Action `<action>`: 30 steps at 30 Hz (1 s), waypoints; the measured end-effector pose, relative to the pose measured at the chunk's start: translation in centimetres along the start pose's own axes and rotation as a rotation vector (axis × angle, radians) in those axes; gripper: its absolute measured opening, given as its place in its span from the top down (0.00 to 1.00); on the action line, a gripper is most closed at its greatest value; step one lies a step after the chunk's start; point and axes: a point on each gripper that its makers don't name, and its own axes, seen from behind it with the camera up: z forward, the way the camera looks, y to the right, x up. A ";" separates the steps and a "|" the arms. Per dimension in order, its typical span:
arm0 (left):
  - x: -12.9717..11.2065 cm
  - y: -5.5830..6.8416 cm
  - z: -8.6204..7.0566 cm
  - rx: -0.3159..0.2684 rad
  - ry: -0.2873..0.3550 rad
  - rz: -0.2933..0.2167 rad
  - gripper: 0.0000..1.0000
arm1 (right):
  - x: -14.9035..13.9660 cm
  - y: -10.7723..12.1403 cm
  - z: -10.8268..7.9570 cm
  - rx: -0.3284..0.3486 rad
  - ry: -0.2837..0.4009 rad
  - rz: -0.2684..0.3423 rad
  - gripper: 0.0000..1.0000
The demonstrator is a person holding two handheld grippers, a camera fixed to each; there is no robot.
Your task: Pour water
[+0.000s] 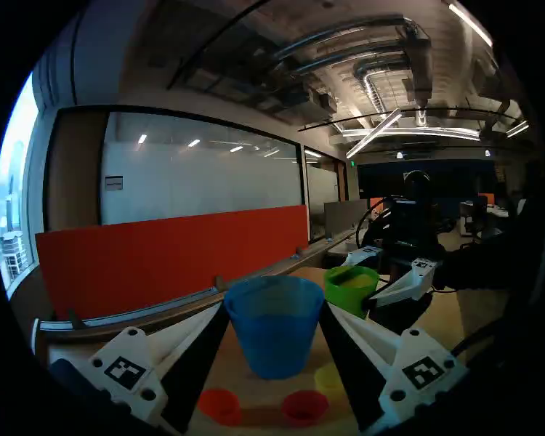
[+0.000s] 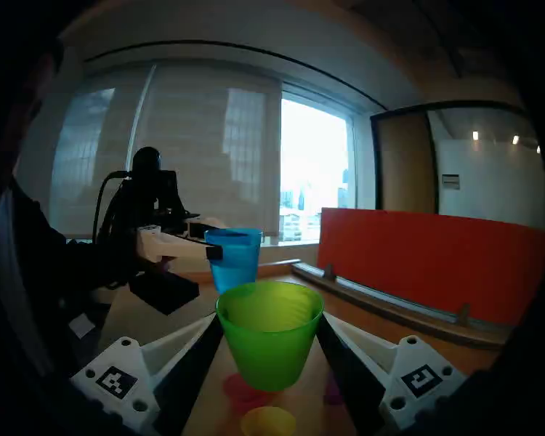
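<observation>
Left gripper view: left gripper (image 1: 274, 314) clamped on the upright blue cup (image 1: 275, 338) at lower centre, green cup (image 1: 351, 287) right of centre in the right gripper (image 1: 360, 282), small red cups (image 1: 219, 405) and a yellow cup (image 1: 330, 378) on the table (image 1: 447, 312) along the bottom edge. Right gripper view: fingers pressed to both sides of the upright green cup at lower centre, blue cup just above, slightly left of centre and held level with it. Water inside either is hard to make out.

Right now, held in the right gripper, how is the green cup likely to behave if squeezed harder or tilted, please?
The green cup looks like thin translucent plastic, so probably light and flexible under a harder squeeze. Its smooth wall tapers downward between the fingers, so it might ride upward rather than drop. Any contents are hard to see, so tilt cautiously.
</observation>
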 end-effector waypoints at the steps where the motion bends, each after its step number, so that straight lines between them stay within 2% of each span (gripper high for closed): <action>1: 0.1 0.0 0.0 0.000 -0.001 0.007 0.13 | 0.0 -0.2 0.1 0.004 -0.001 0.001 0.09; 6: 0.5 -0.3 -0.1 0.005 -0.009 0.053 0.13 | -0.4 -0.9 0.5 0.022 -0.008 0.008 0.09; 15: 1.4 -0.7 -0.1 0.027 -0.020 0.170 0.13 | -1.3 -1.9 1.2 0.045 -0.019 0.016 0.09; 23: 1.9 -1.0 -0.2 0.051 -0.039 0.241 0.13 | -1.5 -2.8 1.8 0.066 -0.023 0.016 0.09; 30: 2.4 -1.0 0.0 0.064 -0.060 0.323 0.13 | -1.7 -3.4 2.4 0.083 -0.021 0.017 0.09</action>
